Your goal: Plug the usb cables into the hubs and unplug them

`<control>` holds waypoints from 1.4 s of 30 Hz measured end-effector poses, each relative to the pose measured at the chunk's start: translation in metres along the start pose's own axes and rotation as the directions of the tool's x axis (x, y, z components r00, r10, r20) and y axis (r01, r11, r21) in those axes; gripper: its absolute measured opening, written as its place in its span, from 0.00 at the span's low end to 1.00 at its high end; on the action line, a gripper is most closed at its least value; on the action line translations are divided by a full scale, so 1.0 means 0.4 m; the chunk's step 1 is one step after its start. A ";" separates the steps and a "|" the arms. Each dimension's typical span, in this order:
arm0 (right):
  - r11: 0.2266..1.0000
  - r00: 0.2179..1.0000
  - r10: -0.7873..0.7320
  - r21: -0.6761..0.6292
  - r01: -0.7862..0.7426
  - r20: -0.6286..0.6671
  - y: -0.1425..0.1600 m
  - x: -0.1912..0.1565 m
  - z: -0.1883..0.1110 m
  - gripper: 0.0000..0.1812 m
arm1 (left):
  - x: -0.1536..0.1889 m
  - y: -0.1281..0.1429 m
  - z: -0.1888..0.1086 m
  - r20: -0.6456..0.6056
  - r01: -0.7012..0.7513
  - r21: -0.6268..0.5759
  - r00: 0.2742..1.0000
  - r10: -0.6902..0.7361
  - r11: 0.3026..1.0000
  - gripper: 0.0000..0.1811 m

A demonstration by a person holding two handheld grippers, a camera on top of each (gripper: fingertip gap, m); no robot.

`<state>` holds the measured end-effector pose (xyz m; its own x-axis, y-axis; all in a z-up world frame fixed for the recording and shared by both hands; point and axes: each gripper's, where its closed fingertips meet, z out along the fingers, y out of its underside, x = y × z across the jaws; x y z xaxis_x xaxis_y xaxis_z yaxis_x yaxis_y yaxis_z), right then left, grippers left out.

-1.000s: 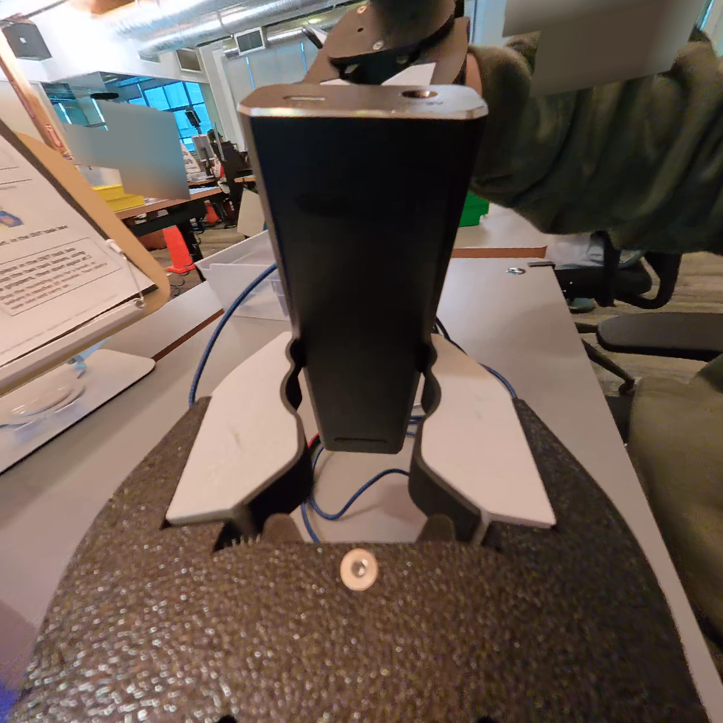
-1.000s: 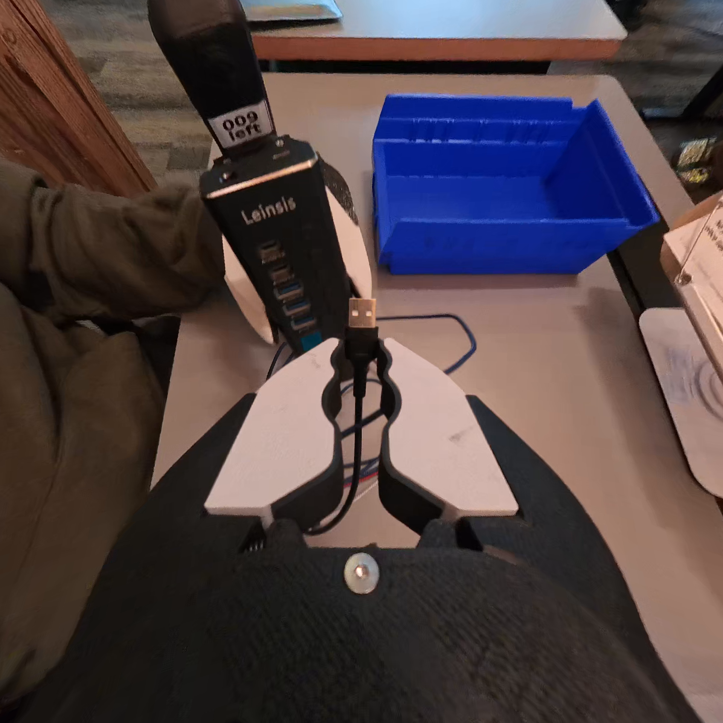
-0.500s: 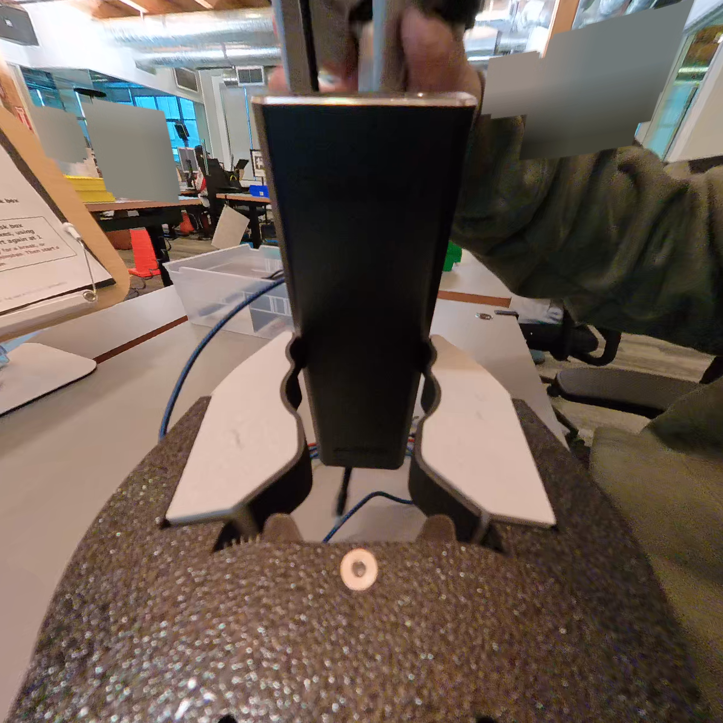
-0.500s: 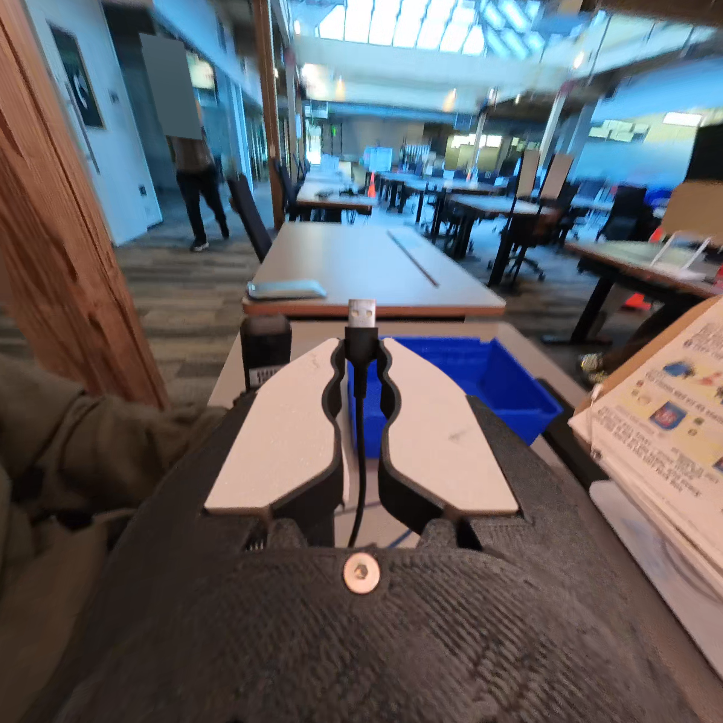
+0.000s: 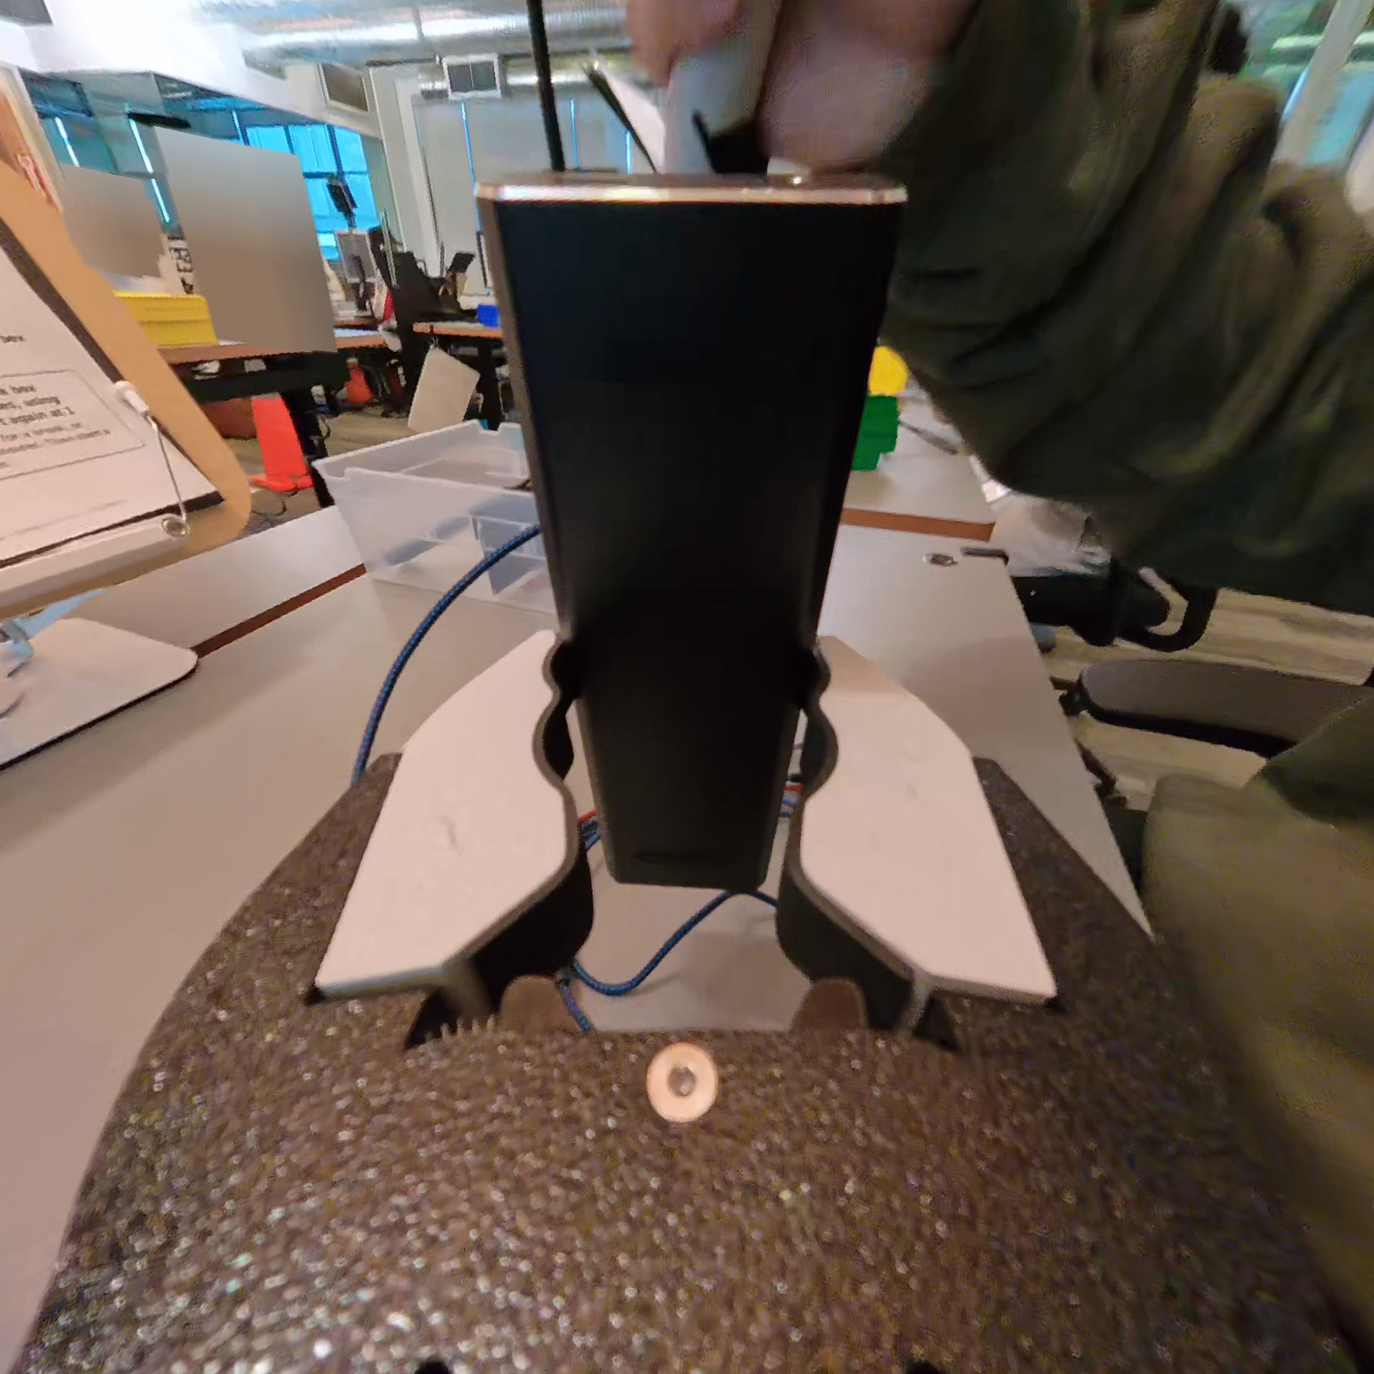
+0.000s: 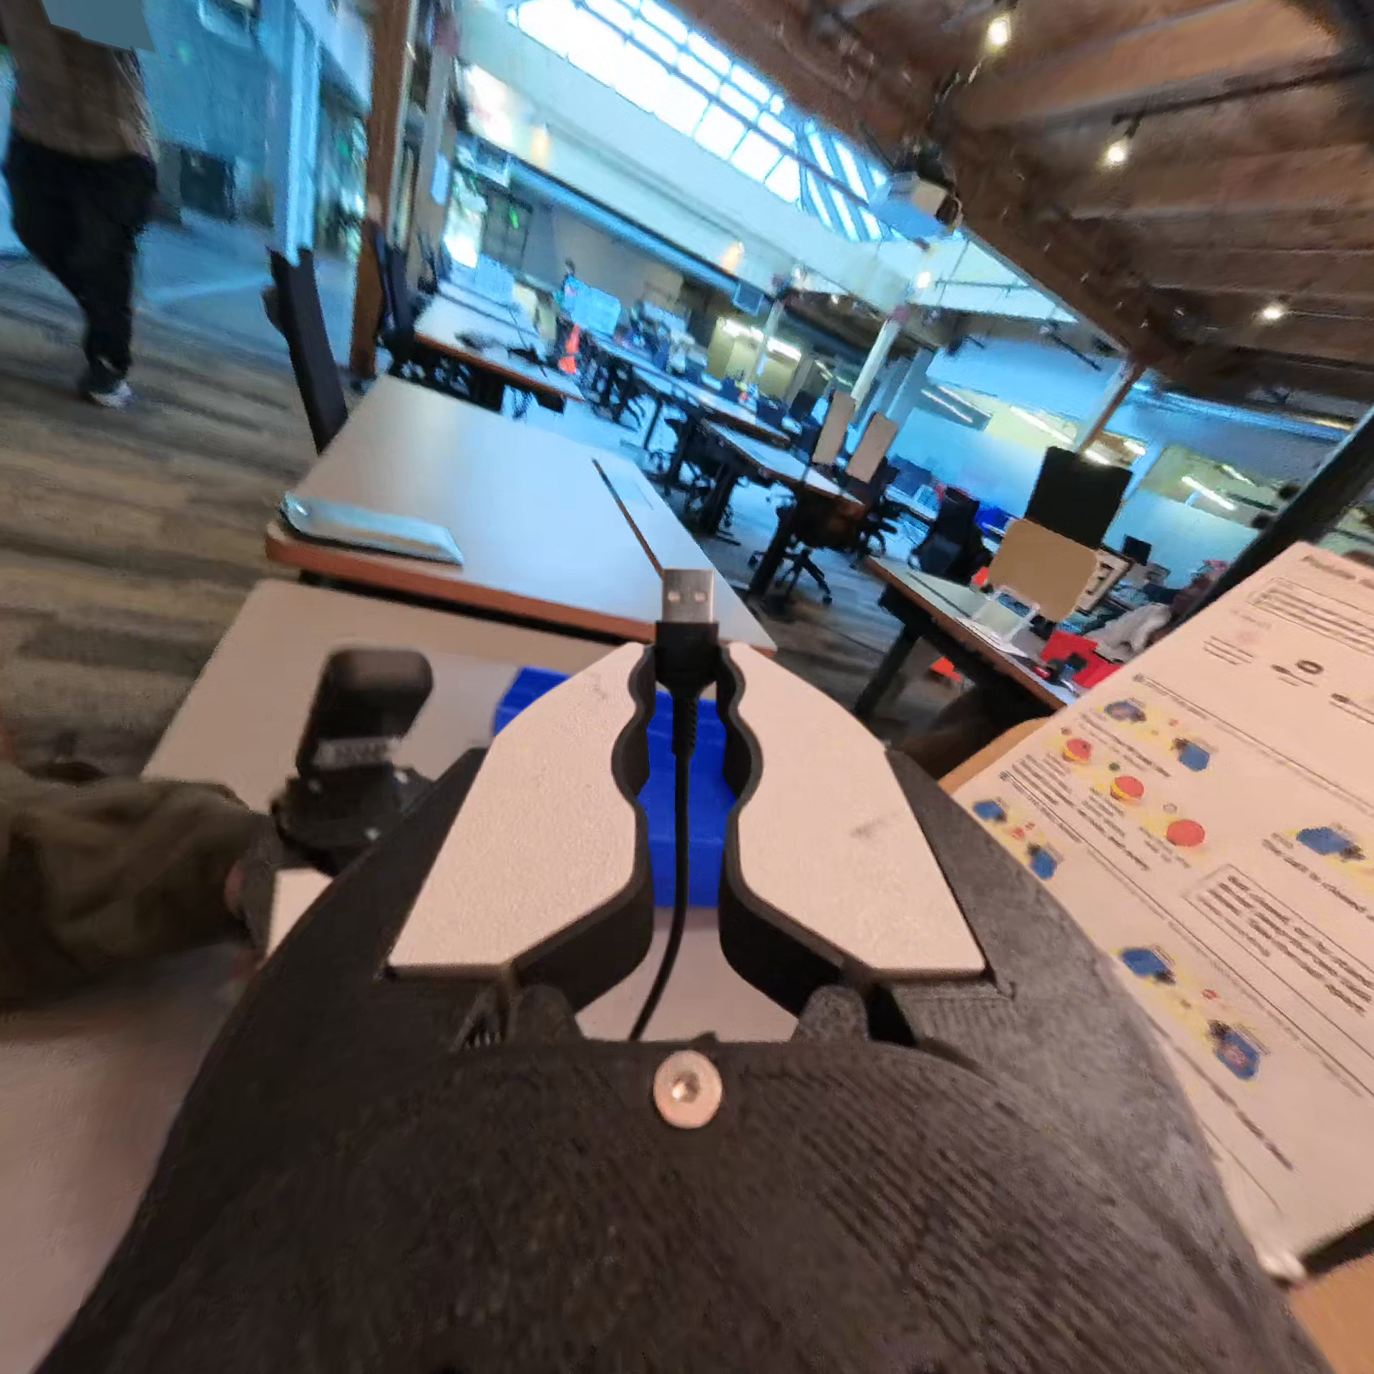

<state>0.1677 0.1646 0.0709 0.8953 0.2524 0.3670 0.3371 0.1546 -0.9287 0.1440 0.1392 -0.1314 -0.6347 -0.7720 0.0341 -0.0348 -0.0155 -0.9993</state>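
The left gripper (image 5: pixel 688 669) is clenched on the lower part of a black USB hub (image 5: pixel 688 476). Both fingers (image 5: pixel 461 825) press against its narrow sides and the hub stands upright, with its plain back face toward the camera. Its silver top end is level, and just above it a hand (image 5: pixel 803 82) in an olive sleeve (image 5: pixel 1100 312) holds the other tool; this part is blurred. Below the hub a blue braided cable (image 5: pixel 416 654) lies in loops on the grey table (image 5: pixel 186 803) and rises in a curve behind the left finger. Toward the far edge of the table stands a clear plastic bin (image 5: pixel 416 513). At the left edge is a document stand (image 5: pixel 89 461) with a printed sheet on a white base.

The right gripper (image 6: pixel 685 669) grasps a black USB cable (image 6: pixel 688 654) by its plug housing. The metal connector sticks out past the fingertips and points up and away, and the cord hangs down between the fingers toward the table. Behind the fingers a blue bin (image 6: pixel 680 818) sits on the table, partly hidden. At the left, the handle of the left gripper shows, held in a sleeved hand. A printed sheet (image 6: pixel 1189 855) leans at the right edge. Farther away is a second table with a flat grey device (image 6: pixel 372 524) near its front left corner, then rows of office desks.
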 end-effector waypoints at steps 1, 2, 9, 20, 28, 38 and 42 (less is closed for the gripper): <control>0.999 0.999 0.040 0.036 -0.040 0.019 -0.022 -0.007 0.000 0.09 | -0.003 0.010 0.006 0.010 -0.004 -0.013 1.000 0.004 1.000 0.32; 0.990 0.993 0.099 0.090 -0.104 0.059 -0.051 -0.022 -0.001 0.08 | -0.007 0.019 0.012 0.022 0.002 -0.026 1.000 -0.001 1.000 0.32; 0.971 0.989 0.008 0.239 0.029 -0.151 -0.165 0.051 -0.079 0.08 | -0.012 0.038 0.017 0.024 0.019 -0.028 1.000 -0.018 0.999 0.32; 0.791 0.626 -0.596 -0.504 0.348 -0.503 -0.006 0.409 -0.376 0.08 | -0.028 0.043 0.002 0.030 0.027 -0.034 0.999 -0.026 0.999 0.32; 0.702 0.808 -0.446 -0.711 0.049 -0.385 0.332 0.424 -0.526 0.08 | -0.017 0.050 0.008 0.003 0.024 -0.047 1.000 -0.024 0.999 0.32; 0.278 0.970 -0.186 -0.955 -0.102 -0.158 0.762 0.257 -0.690 0.09 | -0.013 0.048 0.011 0.000 0.029 -0.042 1.000 -0.029 0.999 0.32; 0.357 0.950 -0.076 -0.898 -0.257 -0.302 0.733 0.254 -0.657 0.39 | -0.024 0.052 0.006 0.016 0.039 -0.033 0.999 -0.039 0.999 0.32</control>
<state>0.4339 -0.0153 -0.1782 0.9131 -0.0605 0.4031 0.1518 -0.8674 -0.4740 0.1515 0.1448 -0.1526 -0.6205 -0.7808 0.0725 -0.0854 -0.0246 -0.9960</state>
